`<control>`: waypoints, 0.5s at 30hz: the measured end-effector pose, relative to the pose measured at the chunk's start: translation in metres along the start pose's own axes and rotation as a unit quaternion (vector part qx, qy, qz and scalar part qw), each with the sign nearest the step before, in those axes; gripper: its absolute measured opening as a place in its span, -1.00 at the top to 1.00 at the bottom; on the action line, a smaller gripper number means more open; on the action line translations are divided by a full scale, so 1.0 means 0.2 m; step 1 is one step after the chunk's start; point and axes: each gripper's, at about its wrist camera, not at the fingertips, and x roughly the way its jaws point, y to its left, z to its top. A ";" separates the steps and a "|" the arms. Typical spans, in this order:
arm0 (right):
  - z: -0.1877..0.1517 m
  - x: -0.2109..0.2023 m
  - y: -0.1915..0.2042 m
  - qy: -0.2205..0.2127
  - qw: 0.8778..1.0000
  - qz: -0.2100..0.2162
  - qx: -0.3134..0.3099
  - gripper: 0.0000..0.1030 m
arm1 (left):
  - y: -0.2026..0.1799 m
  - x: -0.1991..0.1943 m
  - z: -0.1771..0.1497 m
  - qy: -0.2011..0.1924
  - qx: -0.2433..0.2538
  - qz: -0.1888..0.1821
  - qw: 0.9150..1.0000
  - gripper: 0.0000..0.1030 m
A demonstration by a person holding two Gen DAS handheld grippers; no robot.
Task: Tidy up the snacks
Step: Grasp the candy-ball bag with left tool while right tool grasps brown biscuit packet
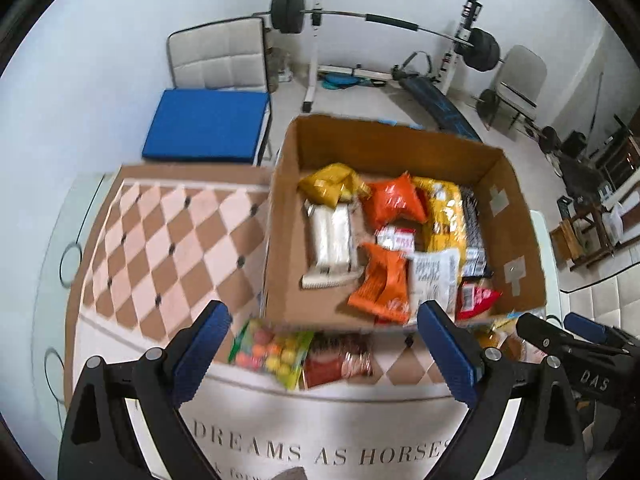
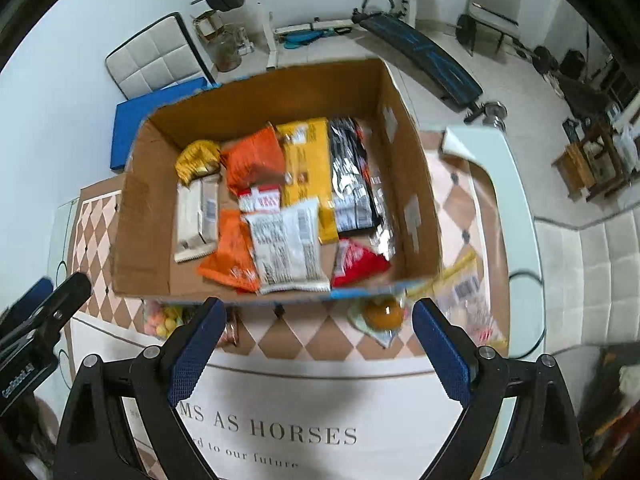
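Note:
An open cardboard box (image 1: pixel 288 216) (image 2: pixel 148 216) stands on the table and holds several snack packets: orange bags (image 1: pixel 394 202) (image 2: pixel 252 160), yellow ones (image 1: pixel 444 216) (image 2: pixel 306 160), a white bar pack (image 1: pixel 332 236) (image 2: pixel 198 216), a red pack (image 2: pixel 356 264). In front of the box lie a bag of coloured candies (image 1: pixel 272 352) (image 2: pixel 166 320), a reddish packet (image 1: pixel 340 364) and a clear bag with a brown pastry (image 2: pixel 384 316). My left gripper (image 1: pixel 320 344) hangs open above the candies. My right gripper (image 2: pixel 316 340) hangs open near the pastry, holding nothing.
A checkered cloth with printed lettering (image 1: pixel 172 240) (image 2: pixel 288 432) covers the table. Behind stand a chair with a blue cushion (image 1: pixel 208 124), a barbell rack (image 1: pixel 320 12) and a bench (image 2: pixel 424 56). The other gripper shows at each view's edge (image 1: pixel 576 344) (image 2: pixel 36 332).

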 end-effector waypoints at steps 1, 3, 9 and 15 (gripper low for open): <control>-0.03 0.02 -0.03 0.003 1.000 0.001 0.009 -0.87 | 0.01 0.01 -0.04 0.004 -0.006 0.001 1.000 -0.88; -0.09 0.10 -0.12 0.016 0.999 0.007 0.034 -0.87 | 0.04 0.06 -0.12 0.020 -0.020 0.001 1.000 -0.88; -0.19 0.39 -0.34 0.061 0.992 0.021 0.106 -0.87 | 0.20 0.35 -0.28 0.096 -0.072 -0.002 0.993 -0.88; -0.22 0.54 -0.36 0.071 0.990 0.023 0.120 -0.84 | 0.39 0.59 -0.35 0.139 -0.168 -0.012 0.976 -0.88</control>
